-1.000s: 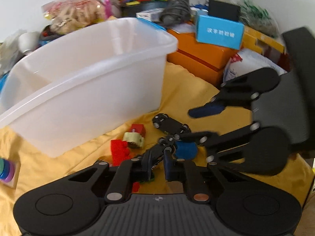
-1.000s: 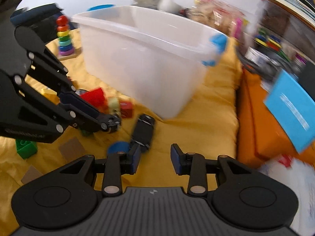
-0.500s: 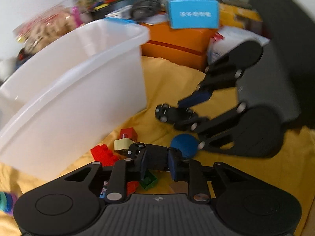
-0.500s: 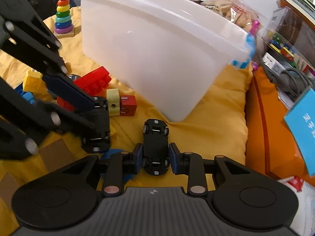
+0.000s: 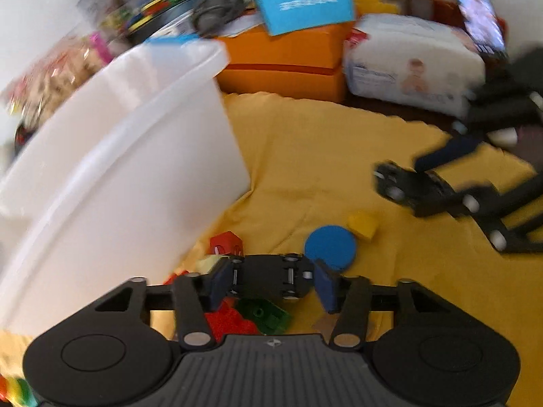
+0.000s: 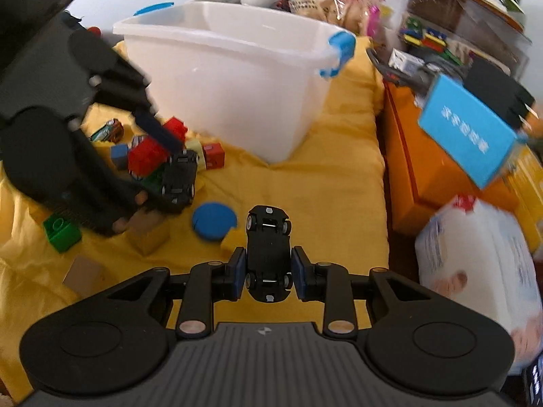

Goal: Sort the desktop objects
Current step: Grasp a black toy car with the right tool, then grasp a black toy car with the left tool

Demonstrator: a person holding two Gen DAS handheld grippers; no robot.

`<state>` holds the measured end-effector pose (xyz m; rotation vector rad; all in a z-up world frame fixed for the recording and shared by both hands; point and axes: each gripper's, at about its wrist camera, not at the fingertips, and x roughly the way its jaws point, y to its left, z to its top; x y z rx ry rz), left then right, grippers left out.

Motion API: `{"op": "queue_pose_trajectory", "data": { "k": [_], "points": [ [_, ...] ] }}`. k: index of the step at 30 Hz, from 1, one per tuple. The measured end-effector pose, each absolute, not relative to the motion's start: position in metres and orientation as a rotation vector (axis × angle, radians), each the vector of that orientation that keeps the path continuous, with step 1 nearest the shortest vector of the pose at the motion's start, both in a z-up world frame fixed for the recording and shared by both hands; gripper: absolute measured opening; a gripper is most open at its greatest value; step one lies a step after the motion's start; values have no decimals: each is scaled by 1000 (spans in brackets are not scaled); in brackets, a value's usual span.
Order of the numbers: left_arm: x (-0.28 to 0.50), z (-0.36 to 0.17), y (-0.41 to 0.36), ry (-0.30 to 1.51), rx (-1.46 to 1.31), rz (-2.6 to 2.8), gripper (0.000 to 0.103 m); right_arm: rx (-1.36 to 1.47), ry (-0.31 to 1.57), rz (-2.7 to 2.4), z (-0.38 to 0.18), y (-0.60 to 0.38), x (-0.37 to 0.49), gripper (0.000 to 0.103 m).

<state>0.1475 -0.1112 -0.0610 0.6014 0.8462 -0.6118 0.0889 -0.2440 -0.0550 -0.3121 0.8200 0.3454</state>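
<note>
Left gripper point(image 5: 269, 279): it is now gripping a black toy car point(image 5: 268, 278) crosswise between its blue pads; a second ago the fingers were nearly together over the pile with nothing between them, and half a second ago they were closing on the car.
Left car position: it is being held just above the red and green bricks point(image 5: 261, 312), wheels facing the camera, close beside the white bin's wall.
Right gripper point(image 6: 268, 273): its fingers are pinching a second black toy car point(image 6: 268, 254) by the sides, nose pointing away; a second ago they were standing apart and empty over the cloth, and half a second ago they had only just closed on it.
Right car position: it seems to be hanging clear of the yellow cloth point(image 6: 322, 186), above the blue disc point(image 6: 213, 220) and a yellow block point(image 6: 232, 242), where before it was lying on the cloth.
White bin point(image 6: 237, 68): it is standing open on the cloth, ahead and to the left of the right gripper, and looks empty as far as its inside is showing.
Meaning for the task: both cars are probably secured, so the pick-up step looks finished and carrying them over the bin's rim is likely next.
Left to sort: bricks, blocks, the disc and a small coloured car point(image 6: 107, 129) are lying loose on the cloth.
</note>
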Motion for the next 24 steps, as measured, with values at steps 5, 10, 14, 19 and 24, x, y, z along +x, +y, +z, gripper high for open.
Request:
{"op": "queue_pose_trajectory", "data": {
  "k": [5,10,14,19,24],
  "points": [
    [141,-56,-100,821,508,-602,30,-307,828,322,-57,-244,76,32],
    [116,-41,-82,776,452,-561,20,-274,834,353,-51,-242,67,32],
    [94,-33,-51,769,341,-491,20,-274,828,406,-45,-235,59,32],
    [79,-30,-35,796,256,-431,37,-279,843,465,-49,-228,57,32],
    [93,-16,-72,747,250,-415,68,-278,867,479,-60,-223,63,32]
  ]
}}
